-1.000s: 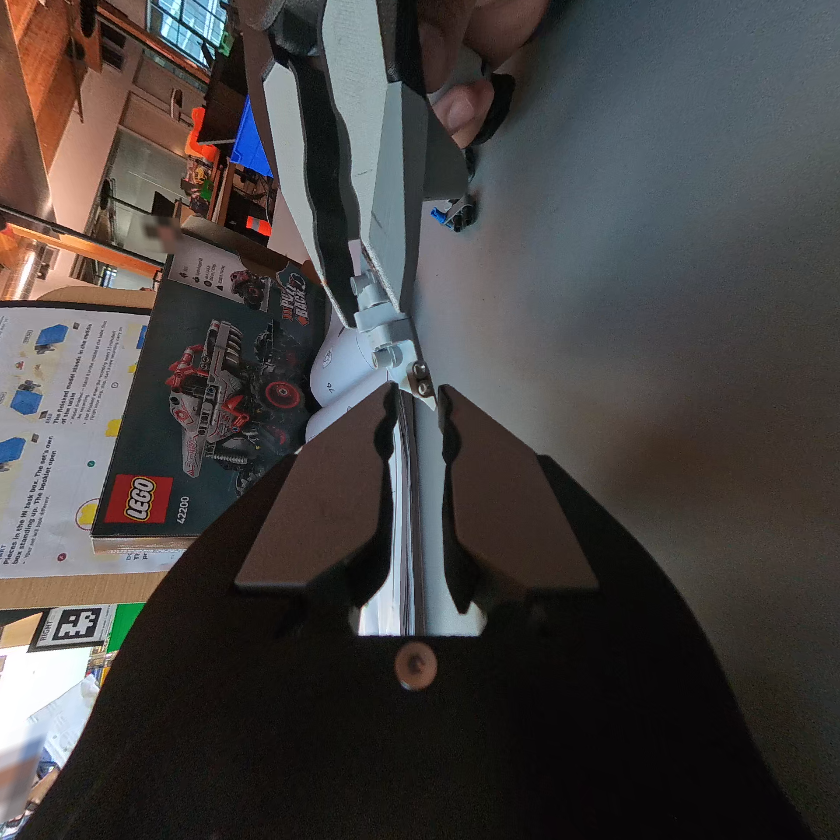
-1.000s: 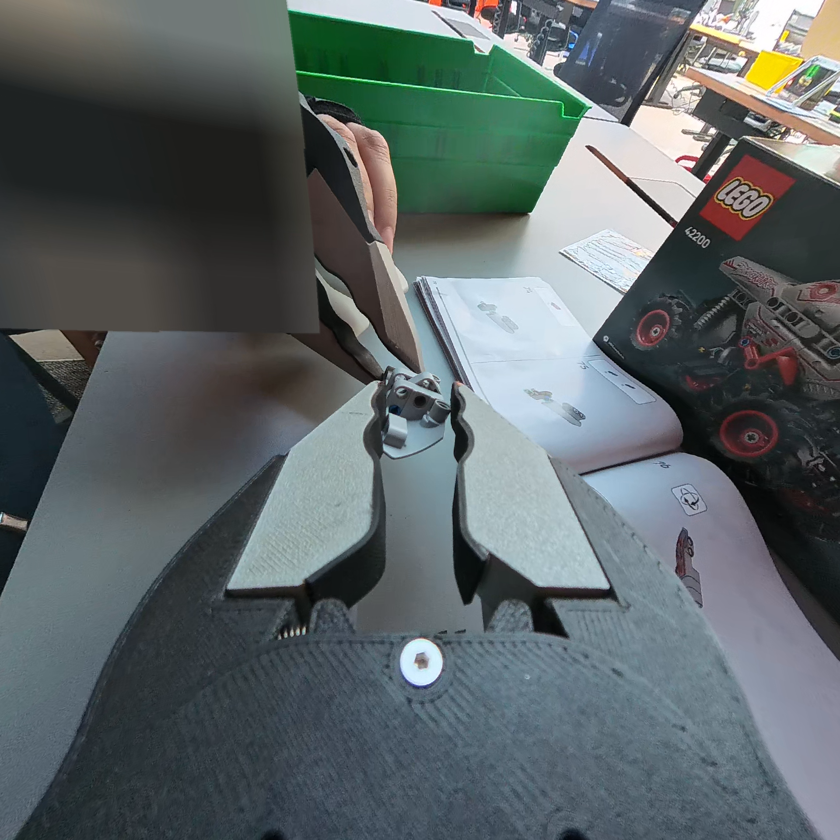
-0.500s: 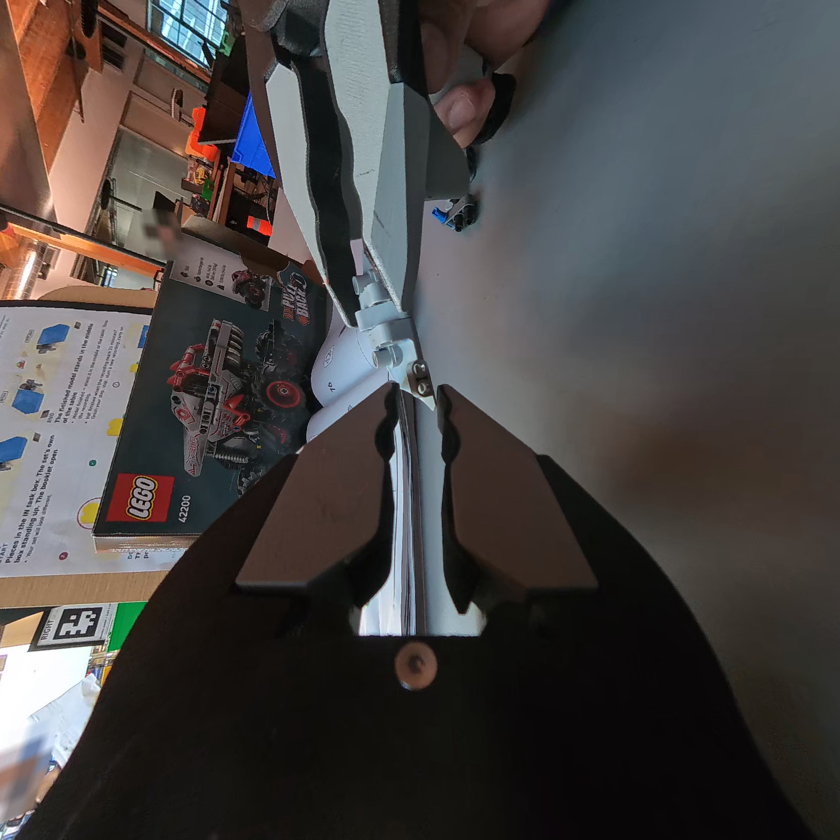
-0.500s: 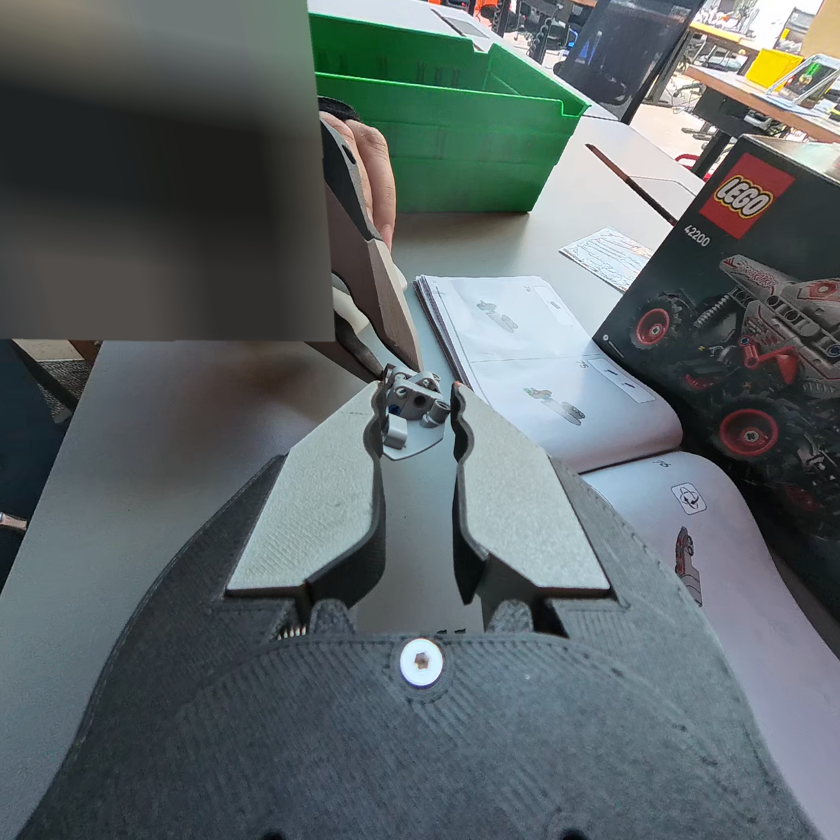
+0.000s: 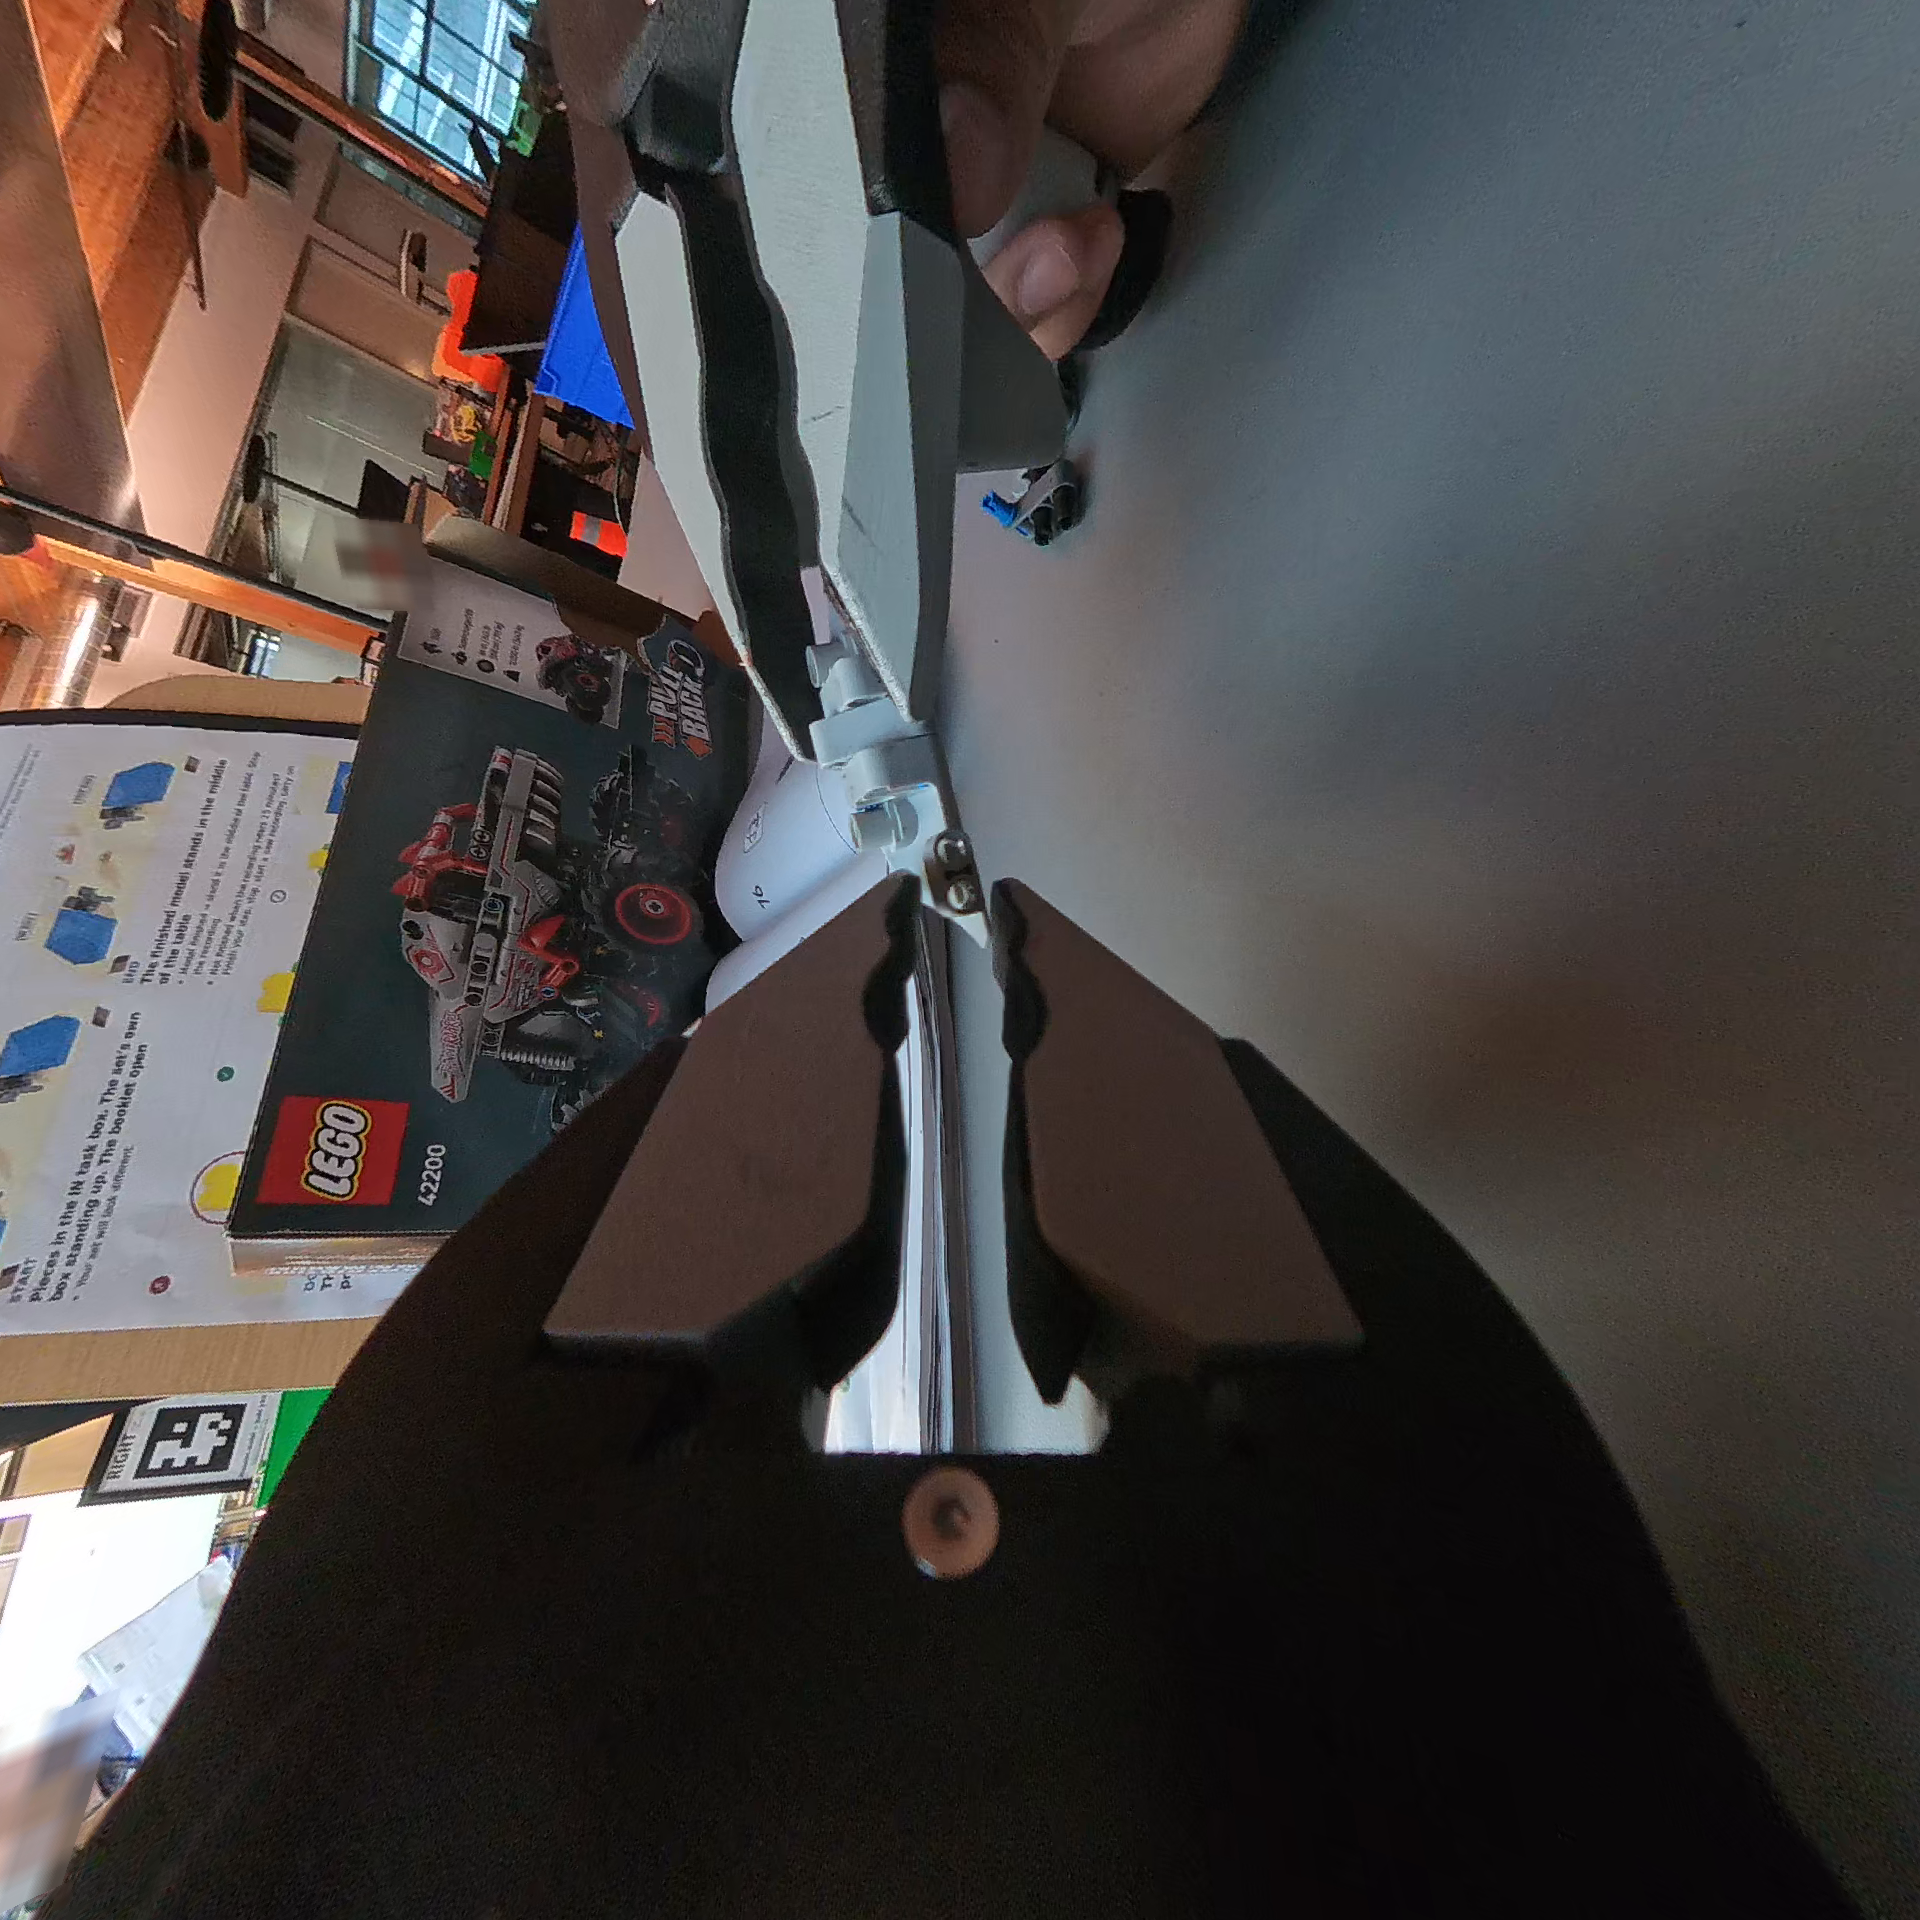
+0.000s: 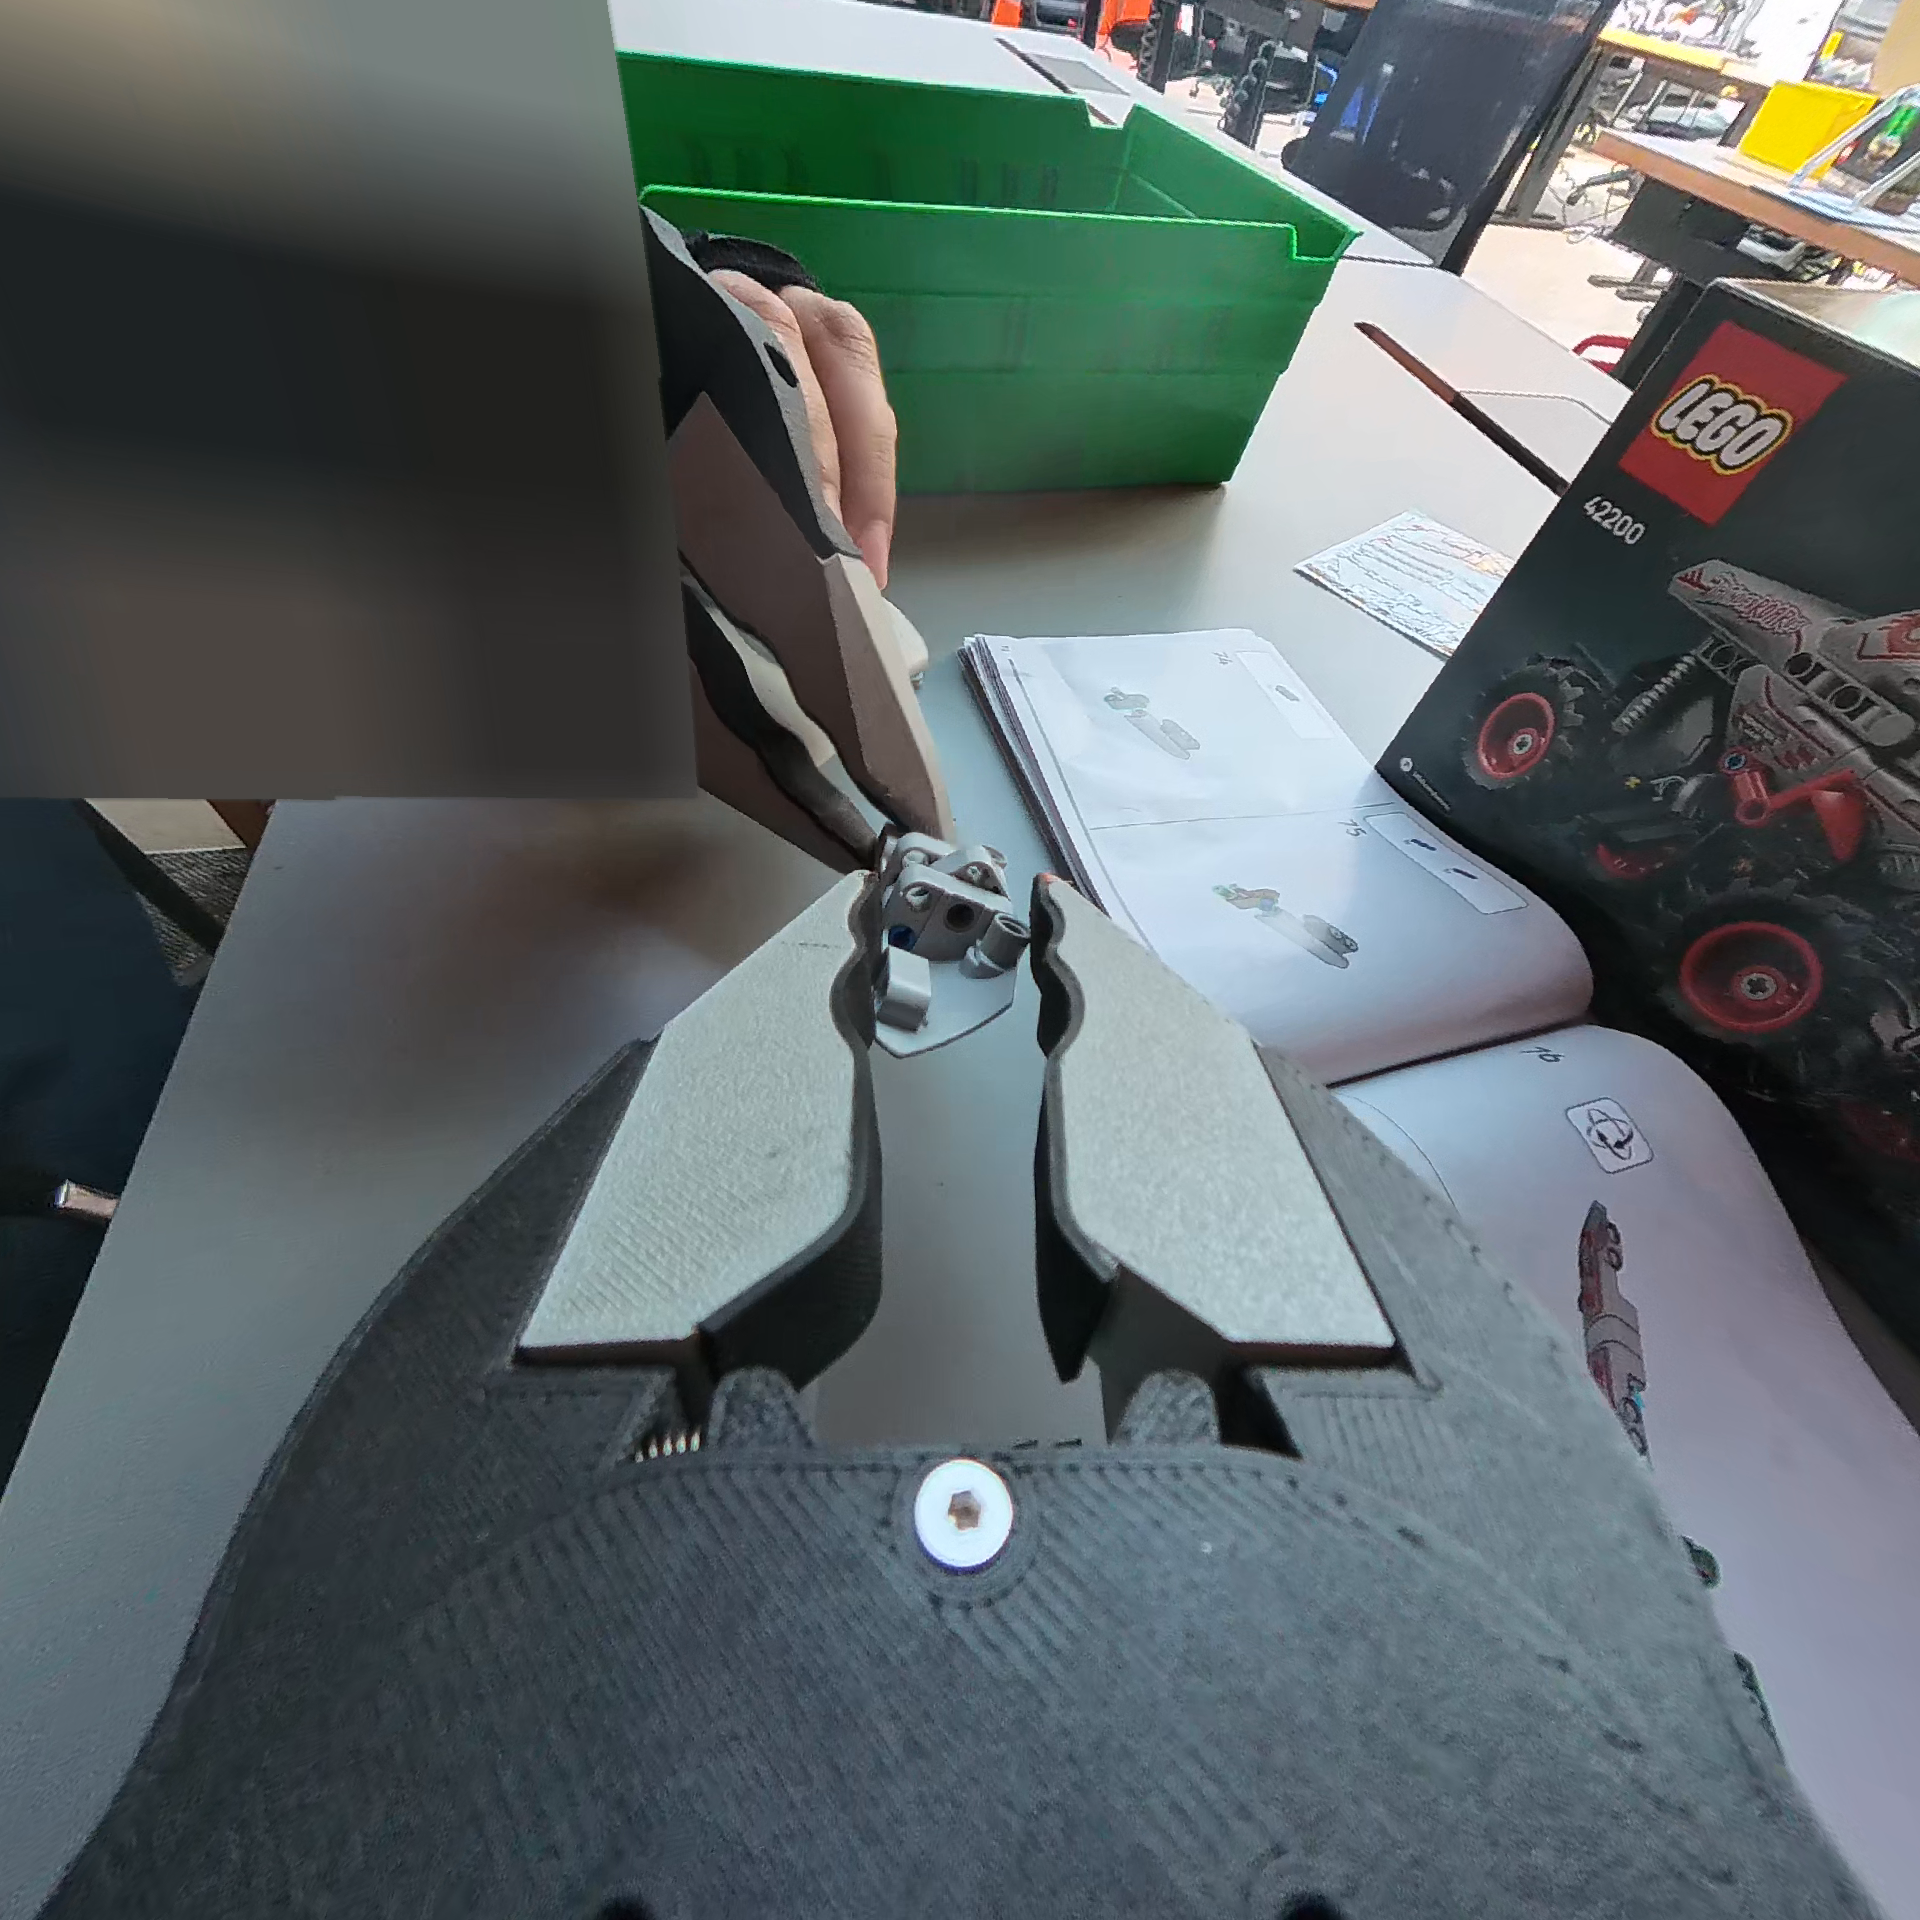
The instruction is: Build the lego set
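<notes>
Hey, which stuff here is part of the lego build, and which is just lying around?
In the job: grey lego assembly, left hand-held gripper, right hand-held gripper, instruction booklet, small loose piece.

Lying about: green bins, set box, sticker sheet.

A flat grey table [image 6: 416, 1018] fills the frame's left; an open white instruction booklet [image 6: 1247, 790], dark printed set box [image 6: 1714, 727] and green plastic bin [image 6: 1039, 343] sit at right and upper centre.
</notes>
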The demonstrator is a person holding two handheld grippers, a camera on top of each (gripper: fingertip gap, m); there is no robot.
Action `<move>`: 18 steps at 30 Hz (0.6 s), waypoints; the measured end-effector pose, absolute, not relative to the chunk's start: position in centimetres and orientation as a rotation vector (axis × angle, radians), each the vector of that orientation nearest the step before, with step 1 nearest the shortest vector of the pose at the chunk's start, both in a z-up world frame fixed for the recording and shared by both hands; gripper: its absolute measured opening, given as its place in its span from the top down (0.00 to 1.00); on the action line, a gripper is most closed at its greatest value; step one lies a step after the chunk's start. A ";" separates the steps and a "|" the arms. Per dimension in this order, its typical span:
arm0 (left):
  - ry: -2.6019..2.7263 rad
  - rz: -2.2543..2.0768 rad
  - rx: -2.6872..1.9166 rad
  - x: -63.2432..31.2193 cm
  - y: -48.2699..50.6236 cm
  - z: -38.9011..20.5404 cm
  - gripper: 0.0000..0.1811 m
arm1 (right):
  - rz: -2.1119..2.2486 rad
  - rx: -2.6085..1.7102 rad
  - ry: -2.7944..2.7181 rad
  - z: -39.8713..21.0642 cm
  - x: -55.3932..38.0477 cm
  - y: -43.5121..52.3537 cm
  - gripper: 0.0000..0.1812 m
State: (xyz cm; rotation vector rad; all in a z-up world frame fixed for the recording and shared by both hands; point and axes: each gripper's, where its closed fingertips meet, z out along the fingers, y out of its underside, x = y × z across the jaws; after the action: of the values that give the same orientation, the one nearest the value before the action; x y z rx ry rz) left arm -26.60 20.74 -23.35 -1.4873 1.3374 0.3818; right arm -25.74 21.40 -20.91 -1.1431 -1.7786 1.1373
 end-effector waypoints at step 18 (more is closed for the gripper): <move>1.309 0.418 -1.434 -26.8 20.6 -22.1 0.96 | 1.182 -1.152 -1.776 -20.8 -25.6 21.3 0.87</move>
State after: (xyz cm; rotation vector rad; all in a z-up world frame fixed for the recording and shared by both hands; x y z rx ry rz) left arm -26.80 20.56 -22.07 -1.4342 1.3089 0.4182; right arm -25.55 21.30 -20.78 -1.1519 -1.7763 1.1819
